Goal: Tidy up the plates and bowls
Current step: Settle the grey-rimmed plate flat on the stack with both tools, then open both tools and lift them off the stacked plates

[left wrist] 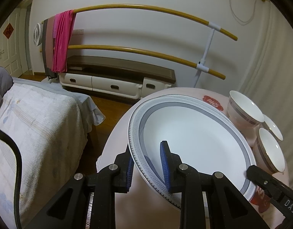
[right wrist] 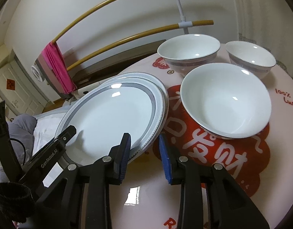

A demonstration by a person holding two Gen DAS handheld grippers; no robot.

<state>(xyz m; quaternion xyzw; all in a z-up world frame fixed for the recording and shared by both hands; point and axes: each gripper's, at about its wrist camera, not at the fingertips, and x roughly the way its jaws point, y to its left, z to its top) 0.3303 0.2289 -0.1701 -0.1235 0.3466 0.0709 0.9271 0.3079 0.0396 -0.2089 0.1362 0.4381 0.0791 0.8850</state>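
Observation:
A white plate with a grey key-pattern rim lies on top of another plate on the round table. My left gripper is open, its fingers astride the top plate's near-left rim, one pad under and one inside. My right gripper is open, its fingers astride the plates' near-right rim. Three white bowls stand to the right: a near one, a far middle one and a far right one. The left gripper shows in the right wrist view.
The table has a red-and-white printed cover and its left edge drops to the wooden floor. A bed stands left of the table. A drying rack with a pink cloth and a low cabinet are behind.

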